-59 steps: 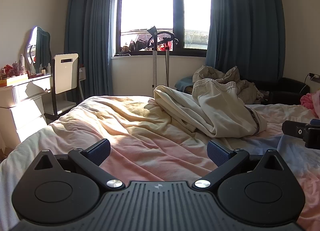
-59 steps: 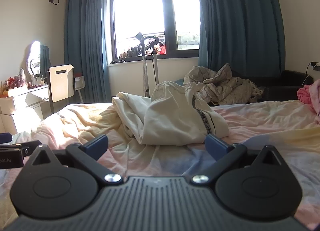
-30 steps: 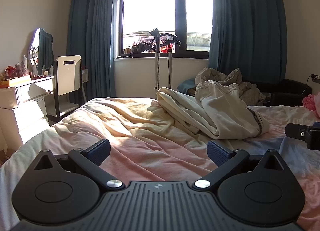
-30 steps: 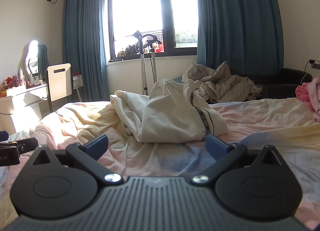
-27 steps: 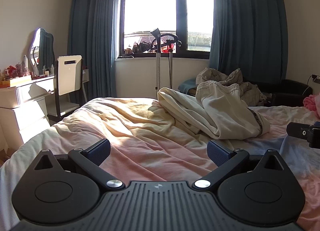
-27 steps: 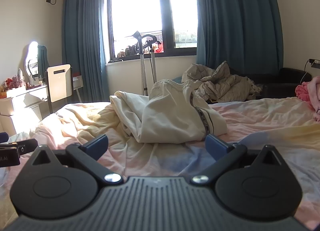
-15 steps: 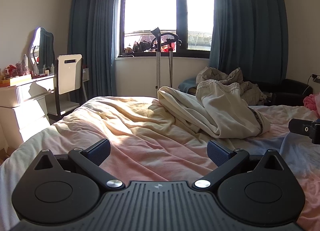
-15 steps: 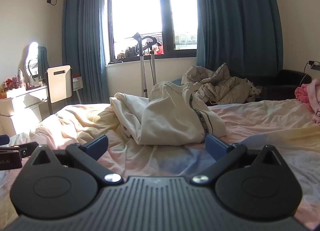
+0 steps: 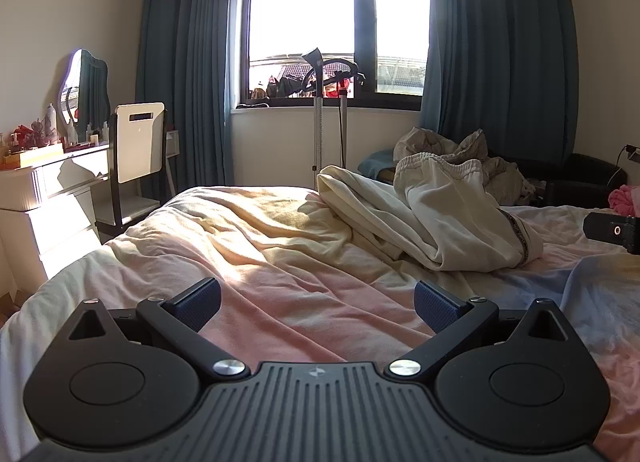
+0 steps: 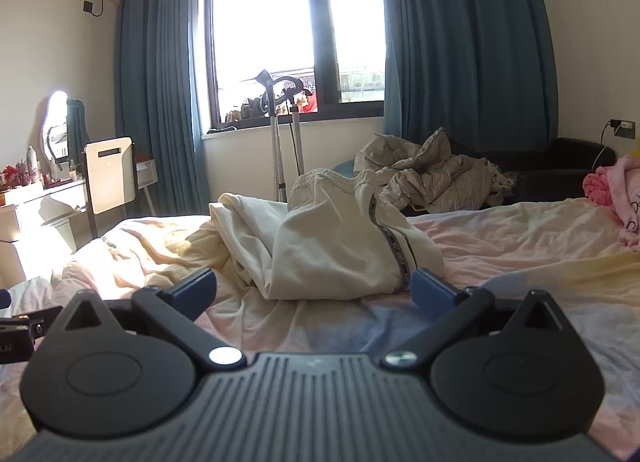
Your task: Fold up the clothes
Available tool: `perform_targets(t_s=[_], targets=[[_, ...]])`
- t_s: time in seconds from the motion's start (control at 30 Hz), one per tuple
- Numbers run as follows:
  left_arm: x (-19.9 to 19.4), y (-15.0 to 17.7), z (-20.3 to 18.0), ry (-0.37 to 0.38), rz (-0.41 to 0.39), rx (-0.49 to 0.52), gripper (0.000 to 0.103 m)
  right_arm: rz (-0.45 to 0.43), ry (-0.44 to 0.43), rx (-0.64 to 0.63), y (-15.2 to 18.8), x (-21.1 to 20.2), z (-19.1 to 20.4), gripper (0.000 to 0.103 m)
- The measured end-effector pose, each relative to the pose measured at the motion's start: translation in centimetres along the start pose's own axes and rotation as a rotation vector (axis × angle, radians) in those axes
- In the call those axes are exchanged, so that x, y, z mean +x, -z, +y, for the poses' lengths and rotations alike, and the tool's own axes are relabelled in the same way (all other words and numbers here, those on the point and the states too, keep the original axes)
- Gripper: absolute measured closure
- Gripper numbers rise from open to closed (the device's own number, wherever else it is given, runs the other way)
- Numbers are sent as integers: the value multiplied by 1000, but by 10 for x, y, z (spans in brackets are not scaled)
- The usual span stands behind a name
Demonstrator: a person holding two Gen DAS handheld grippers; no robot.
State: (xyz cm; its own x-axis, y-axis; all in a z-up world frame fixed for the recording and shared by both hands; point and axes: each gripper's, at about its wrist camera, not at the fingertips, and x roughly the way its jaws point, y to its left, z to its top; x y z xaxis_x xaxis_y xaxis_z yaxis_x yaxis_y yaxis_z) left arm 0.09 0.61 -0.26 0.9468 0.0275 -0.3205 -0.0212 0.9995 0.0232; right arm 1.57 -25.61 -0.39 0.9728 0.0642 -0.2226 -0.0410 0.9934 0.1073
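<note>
A crumpled pair of cream trousers point(image 9: 440, 213) with a dark side stripe lies in a heap on the bed point(image 9: 280, 262). It also shows in the right wrist view point(image 10: 332, 250), just beyond my right gripper. My left gripper point(image 9: 316, 302) is open and empty, low over the pink sheet, well short of the trousers. My right gripper point(image 10: 312, 286) is open and empty, close in front of the heap. The right gripper's tip point(image 9: 612, 227) shows at the right edge of the left wrist view.
A pile of grey-beige bedding point(image 10: 436, 177) lies behind the bed by a dark sofa point(image 10: 568, 157). Pink clothes point(image 10: 616, 189) lie at the right edge. A white chair point(image 9: 138, 145) and dresser point(image 9: 44, 189) stand at the left. A garment steamer point(image 9: 320, 101) stands by the window.
Both grippers have crept forward a little toward the trousers; the right one is now closer to the heap. Both stay open.
</note>
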Motion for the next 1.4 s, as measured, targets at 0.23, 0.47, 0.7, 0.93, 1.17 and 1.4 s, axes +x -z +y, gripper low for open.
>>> perform_targets(t_s=[0.23, 0.47, 0.7, 0.93, 1.17, 1.4], targets=[[16, -8, -6, -4, 21, 34, 0, -43, 7, 36, -20, 10, -14, 0], [57, -27, -35, 50, 34, 92, 0, -19, 32, 93, -29, 27, -40, 0], [138, -51, -87, 131, 71, 122, 0, 14, 78, 174, -24, 29, -84, 0], [231, -66, -131, 142, 95, 130, 0, 36, 102, 192, -13, 41, -98, 0], [316, -74, -159, 125, 115, 103, 0, 64, 76, 201, -1, 58, -97, 0], [373, -69, -180, 181, 211, 28, 1, 90, 79, 262, 9, 73, -103, 0]])
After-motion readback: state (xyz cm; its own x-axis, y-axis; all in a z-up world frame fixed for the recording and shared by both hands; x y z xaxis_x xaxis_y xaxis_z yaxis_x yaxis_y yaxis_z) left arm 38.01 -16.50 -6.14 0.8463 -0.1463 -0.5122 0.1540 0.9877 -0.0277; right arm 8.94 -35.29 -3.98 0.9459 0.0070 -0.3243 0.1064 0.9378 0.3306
